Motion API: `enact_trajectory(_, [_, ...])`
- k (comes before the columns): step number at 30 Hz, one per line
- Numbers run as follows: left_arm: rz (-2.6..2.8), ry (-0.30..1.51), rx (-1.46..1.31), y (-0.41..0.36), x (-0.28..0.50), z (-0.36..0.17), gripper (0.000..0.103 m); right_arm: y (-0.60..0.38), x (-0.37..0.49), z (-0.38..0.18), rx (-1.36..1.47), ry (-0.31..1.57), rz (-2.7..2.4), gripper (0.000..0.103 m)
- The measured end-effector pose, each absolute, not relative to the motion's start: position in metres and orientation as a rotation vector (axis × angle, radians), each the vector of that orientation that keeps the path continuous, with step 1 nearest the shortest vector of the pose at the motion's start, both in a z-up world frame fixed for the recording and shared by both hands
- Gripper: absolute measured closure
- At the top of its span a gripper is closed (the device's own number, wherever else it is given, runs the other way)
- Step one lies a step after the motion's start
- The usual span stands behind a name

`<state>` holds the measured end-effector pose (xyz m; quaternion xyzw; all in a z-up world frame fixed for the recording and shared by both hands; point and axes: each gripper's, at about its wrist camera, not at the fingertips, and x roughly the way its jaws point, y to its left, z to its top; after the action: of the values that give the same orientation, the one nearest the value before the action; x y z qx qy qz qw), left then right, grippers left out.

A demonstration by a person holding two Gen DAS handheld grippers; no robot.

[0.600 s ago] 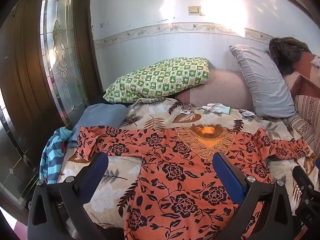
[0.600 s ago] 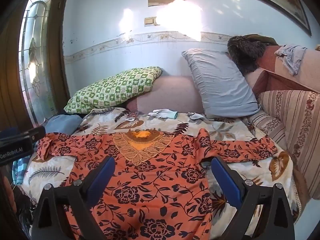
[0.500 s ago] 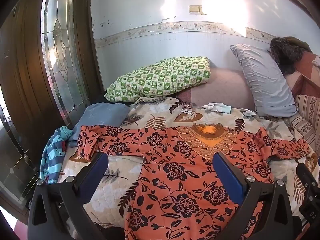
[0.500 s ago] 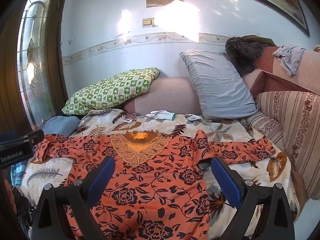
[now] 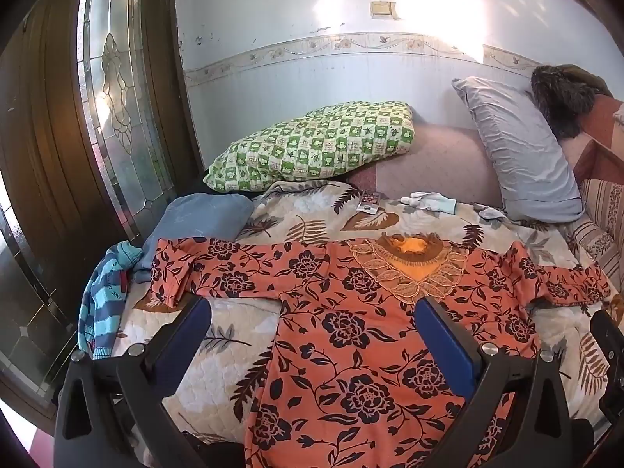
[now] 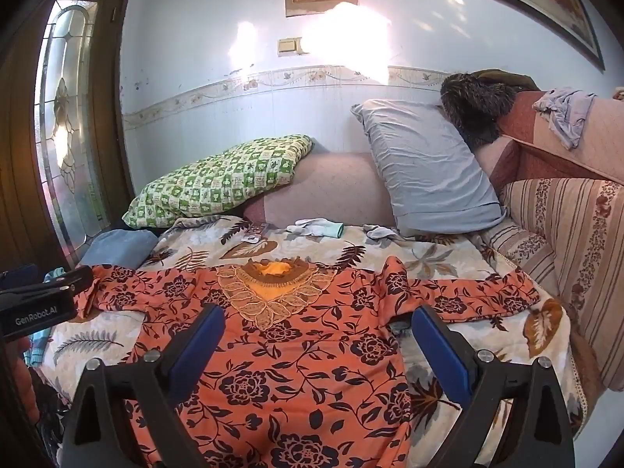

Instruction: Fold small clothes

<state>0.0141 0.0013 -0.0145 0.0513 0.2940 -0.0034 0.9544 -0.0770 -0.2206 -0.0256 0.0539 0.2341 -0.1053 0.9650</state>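
Since the orange long-sleeved top with black flower print and a lace yoke [image 5: 351, 331] lies flat, face up, on the leaf-patterned quilted bedspread [image 5: 234, 335], sleeves spread to both sides, I judge it thin, limp and light, prone to sliding and bunching. My left gripper [image 5: 312, 335] and right gripper [image 6: 316, 347] hang above it, jaws wide, holding nothing. I'd pinch each sleeve near its cuff.
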Motion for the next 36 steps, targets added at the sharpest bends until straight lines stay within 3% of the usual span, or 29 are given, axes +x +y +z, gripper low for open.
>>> enact_trajectory(36, [0.002, 0.598, 0.115, 0.0016, 0.0165, -0.0155, 0.0, -0.2188, -0.0714, -0.0285, 0.127, 0.489, -0.199, 0.005])
